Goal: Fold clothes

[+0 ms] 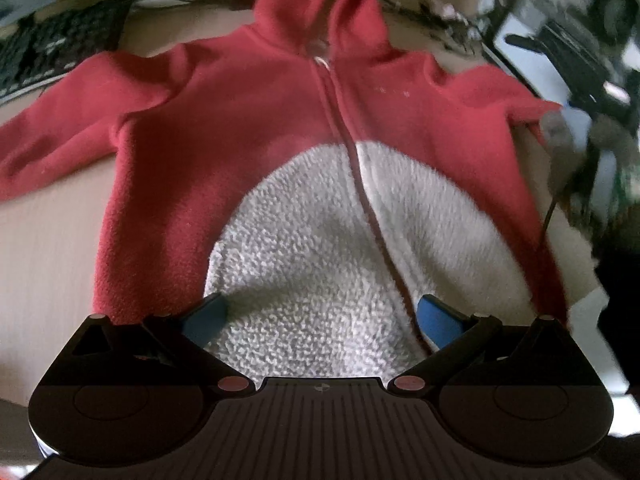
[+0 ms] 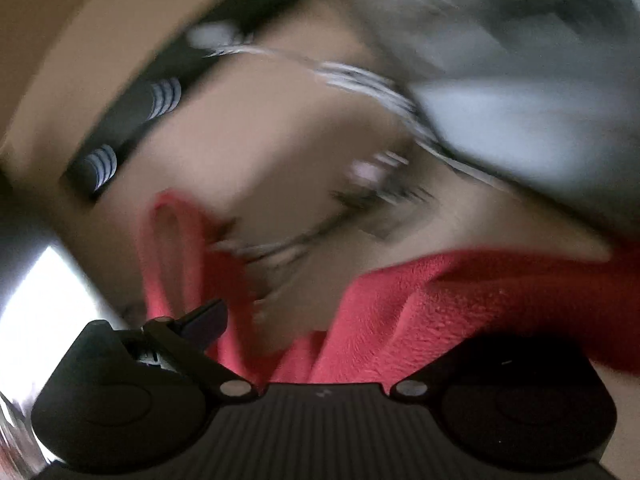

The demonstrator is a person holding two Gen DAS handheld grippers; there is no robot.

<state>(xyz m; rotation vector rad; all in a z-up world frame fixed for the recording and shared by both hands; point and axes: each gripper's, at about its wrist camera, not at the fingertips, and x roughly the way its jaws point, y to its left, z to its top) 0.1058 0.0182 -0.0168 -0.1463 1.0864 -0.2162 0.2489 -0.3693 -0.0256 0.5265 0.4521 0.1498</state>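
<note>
The desk (image 1: 44, 240) carried the red hooded jacket (image 1: 224, 128) spread flat, face up, sleeves out and zipped: no fold looked made, so all folding remained. The left gripper (image 1: 320, 316) hovered with jaws apart above the white belly panel (image 1: 304, 240). The right gripper (image 2: 320, 320) sat blurred against red fleece; I cannot tell its state.

Hoodie (image 1: 280, 152) flat on table (image 1: 44, 232), keyboard (image 1: 52, 48) behind

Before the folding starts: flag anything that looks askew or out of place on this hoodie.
The red hoodie lies flat, zipped, sleeves spread. Its left-hand sleeve reaches a black keyboard at the table's back edge. Nothing looks damaged or spilled.
</note>
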